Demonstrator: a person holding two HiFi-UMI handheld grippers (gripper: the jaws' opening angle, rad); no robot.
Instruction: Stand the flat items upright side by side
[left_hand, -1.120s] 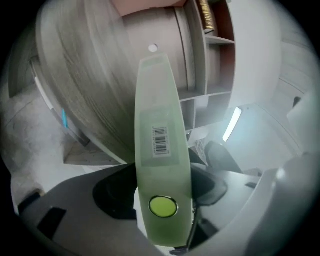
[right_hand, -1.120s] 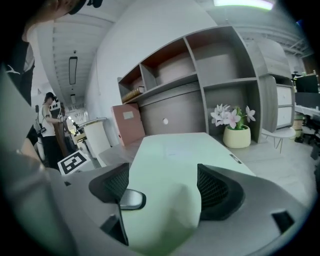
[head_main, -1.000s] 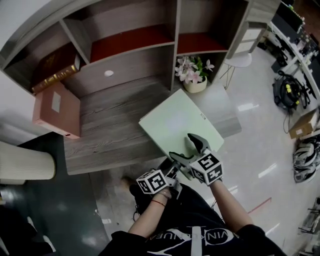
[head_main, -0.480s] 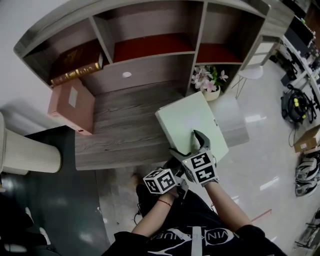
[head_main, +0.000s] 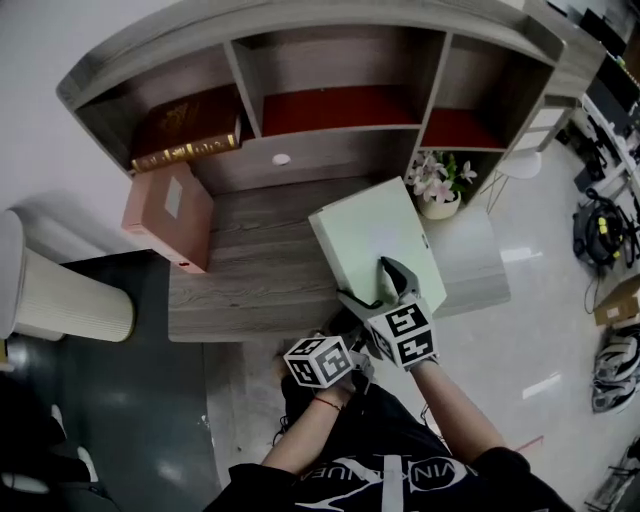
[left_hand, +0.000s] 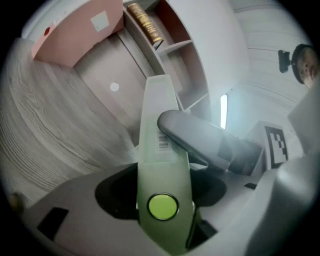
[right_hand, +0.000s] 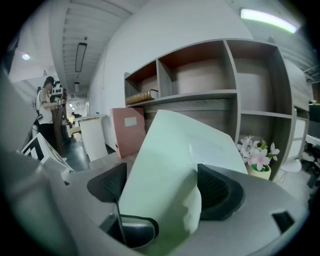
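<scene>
A pale green folder with a round snap button hangs tilted over the right part of the wooden desk. My right gripper grips its near edge; the jaws are closing and the folder fills the gap between the pads. My left gripper sits just below and left of the right one, with the folder's edge running between its jaws. A pink folder stands upright at the desk's far left. A brown book with a gold edge lies in the left shelf bay.
Shelf bays with red floors rise behind the desk. A pot of pink flowers stands at the desk's far right, close to the green folder. A cream cylinder stands on the floor to the left. A person stands far off.
Both grippers have kept hold of the green folder. It has moved a little away from the flower pot and further over the desk towards the shelves.
</scene>
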